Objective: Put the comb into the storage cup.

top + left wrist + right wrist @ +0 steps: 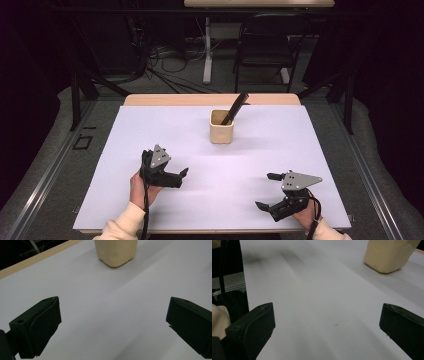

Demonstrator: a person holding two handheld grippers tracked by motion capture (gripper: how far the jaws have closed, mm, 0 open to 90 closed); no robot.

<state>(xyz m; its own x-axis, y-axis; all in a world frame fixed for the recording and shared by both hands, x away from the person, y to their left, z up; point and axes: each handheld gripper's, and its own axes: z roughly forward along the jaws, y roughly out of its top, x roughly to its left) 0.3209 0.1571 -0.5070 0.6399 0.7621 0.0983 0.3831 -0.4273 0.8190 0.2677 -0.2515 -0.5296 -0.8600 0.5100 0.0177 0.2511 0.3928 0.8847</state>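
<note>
Resting low over the white table [150,130], the left gripper [183,173] and right gripper [266,191] are both gaping wide and empty, well short of the beige cup [221,131] holding a black stick [235,108]

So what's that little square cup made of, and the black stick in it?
The cream square cup looks like matte plastic or pale wood, smooth with rounded corners. The flat black stick seems plastic, though it is too small to tell.
</note>
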